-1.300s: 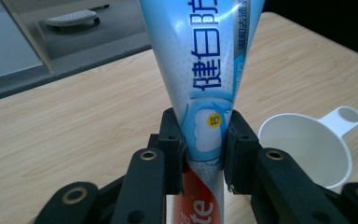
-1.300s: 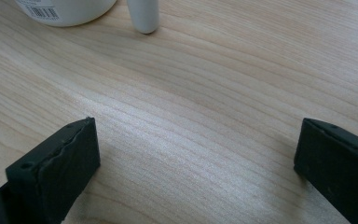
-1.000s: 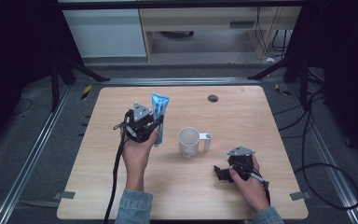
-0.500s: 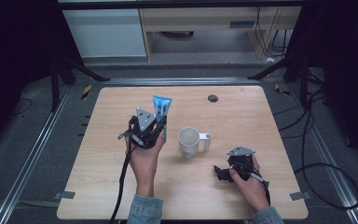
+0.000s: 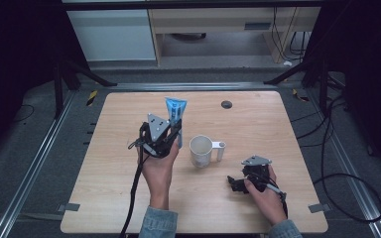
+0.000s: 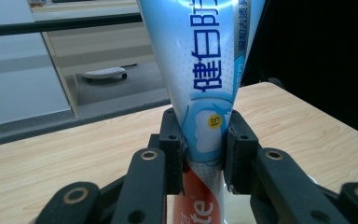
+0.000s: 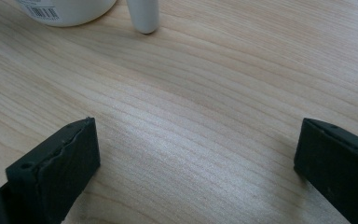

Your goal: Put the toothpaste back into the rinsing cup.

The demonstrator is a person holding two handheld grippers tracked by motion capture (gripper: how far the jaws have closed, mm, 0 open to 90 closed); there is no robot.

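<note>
Toothpaste tube [image 6: 200, 70], glossy blue and flattened, pinched in left claw [image 6: 204, 149]; beside white mug [image 5: 201, 150]

Wood table [image 5: 129, 198], dark room, pale cabinet [image 5: 114, 34] behind, grey floor [image 5: 30, 173]

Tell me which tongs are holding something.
The left tongs: shut on the upright blue tube. The right tongs are open over bare table.
</note>
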